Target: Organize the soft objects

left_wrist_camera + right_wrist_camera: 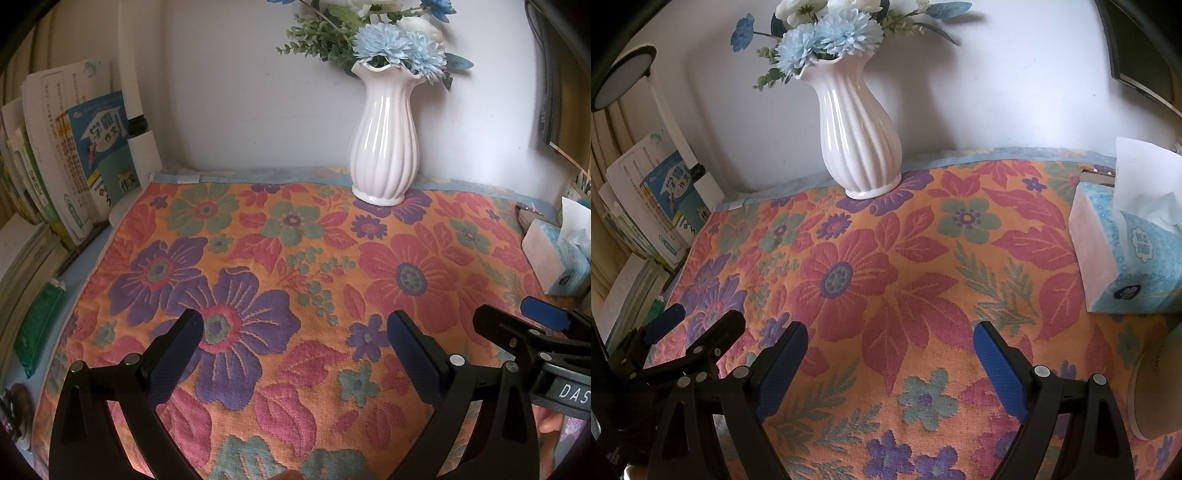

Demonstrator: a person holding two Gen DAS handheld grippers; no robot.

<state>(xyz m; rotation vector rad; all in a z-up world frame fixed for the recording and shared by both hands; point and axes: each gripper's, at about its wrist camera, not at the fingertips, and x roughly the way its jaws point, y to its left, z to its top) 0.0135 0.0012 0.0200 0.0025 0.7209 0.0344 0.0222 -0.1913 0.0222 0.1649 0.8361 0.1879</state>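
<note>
A floral towel (295, 258), orange with red and purple flowers, lies spread flat over the table; it also fills the right wrist view (905, 277). My left gripper (295, 325) is open and empty, hovering above the towel's near part. My right gripper (890, 336) is open and empty, also above the towel. Each gripper shows at the edge of the other's view: the right one at the right (532, 325), the left one at the lower left (698, 325).
A white ribbed vase (384, 147) with blue flowers stands on the towel's far edge by the wall (860, 140). A tissue box (1130, 251) sits at the right. Books (74, 155) lean at the left, a green packet (40, 328) beside them. A white round container (1156, 398) is at the near right.
</note>
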